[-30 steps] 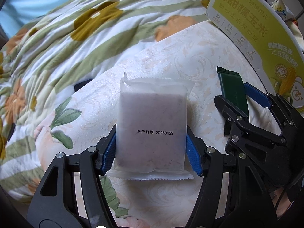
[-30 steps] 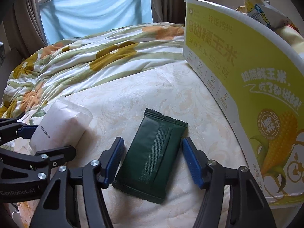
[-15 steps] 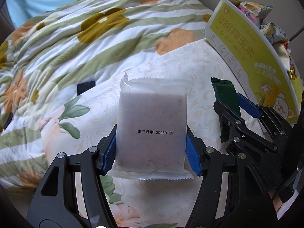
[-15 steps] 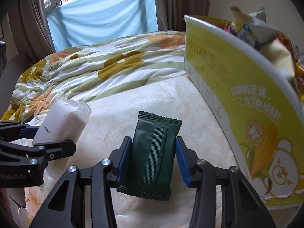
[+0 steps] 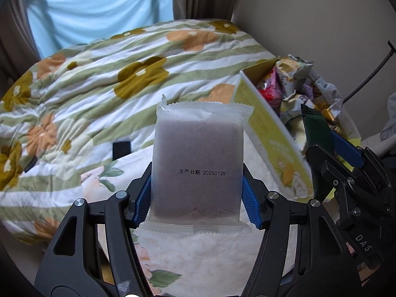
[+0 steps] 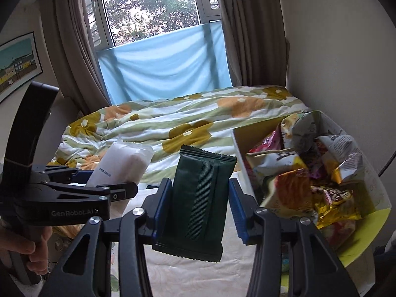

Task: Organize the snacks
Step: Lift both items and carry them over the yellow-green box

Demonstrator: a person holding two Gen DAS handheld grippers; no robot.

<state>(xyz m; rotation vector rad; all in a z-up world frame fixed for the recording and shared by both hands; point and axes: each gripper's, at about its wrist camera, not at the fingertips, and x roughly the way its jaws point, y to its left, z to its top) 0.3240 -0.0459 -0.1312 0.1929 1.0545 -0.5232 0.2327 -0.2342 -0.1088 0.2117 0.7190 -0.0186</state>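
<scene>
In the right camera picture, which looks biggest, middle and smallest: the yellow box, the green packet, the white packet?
1. Yellow box
2. Green packet, though it is nearest the camera, so it looks bigger than it is
3. White packet, partly hidden and farther off, so its real size against the green one is unsure

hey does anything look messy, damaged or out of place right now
Nothing looks damaged or spilled. The white packet sits upright in the left gripper, and the green packet in the right gripper hangs slightly tilted. The yellow box is heaped with crumpled snack bags rising above its rim.
</scene>
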